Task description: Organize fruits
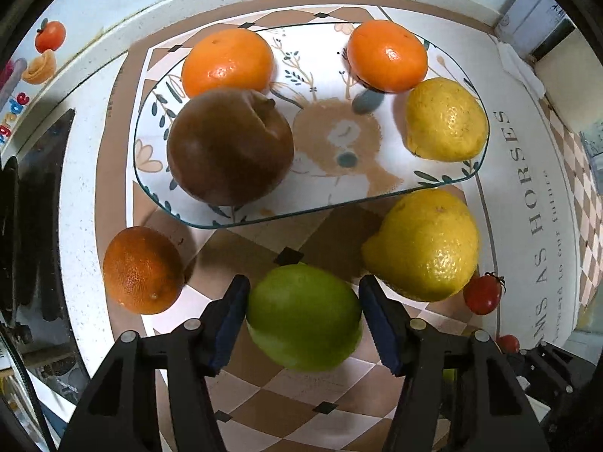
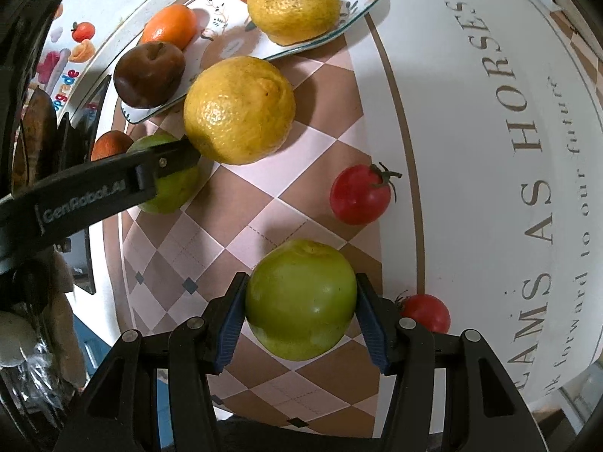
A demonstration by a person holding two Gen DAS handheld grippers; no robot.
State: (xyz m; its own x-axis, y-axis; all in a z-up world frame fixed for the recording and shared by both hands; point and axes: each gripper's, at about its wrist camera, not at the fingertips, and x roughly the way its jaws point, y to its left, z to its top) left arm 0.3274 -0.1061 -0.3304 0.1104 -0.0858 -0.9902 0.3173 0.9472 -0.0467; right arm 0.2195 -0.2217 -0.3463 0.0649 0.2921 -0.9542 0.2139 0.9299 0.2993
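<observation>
1. Both sides are loaded up. The left hand-held gripper [image 1: 303,316] has its blue pads pressed against the sides of a green apple [image 1: 304,318], and the right hand-held gripper [image 2: 299,314] is clamped on a second green apple [image 2: 300,299] the same way.

2. Judging by the layout, this is the carry-to-plate step: the illustrated plate [image 1: 377,184] at the far side of the worktop [image 1: 505,226] already holds two mandarins [image 1: 228,62] [image 1: 387,55], a dark brown-red apple [image 1: 230,147] and a lemon [image 1: 445,119].

3. Loose on the checked cloth are a big lemon [image 1: 422,245] just near of the plate's rim, a dark orange [image 1: 143,269] on the left, and cherry tomatoes to the right.

4. Next move, as I read it: lift each apple over the near rim and release onto the bare middle of the plate, over the printed bear. The left apple's path runs between the big lemon and the dark orange, so a nudge could roll either. Round, smooth fruit may roll once let go.

5. The left wrist view shows the whole plate and its open centre, which the right wrist view only catches at a slant.

6. The right wrist view shows both tomatoes [image 2: 360,194] [image 2: 426,312] clearly, plus the left hand-held gripper's finger across its apple from the side. Whether either apple is off the cloth, I can't tell.
</observation>
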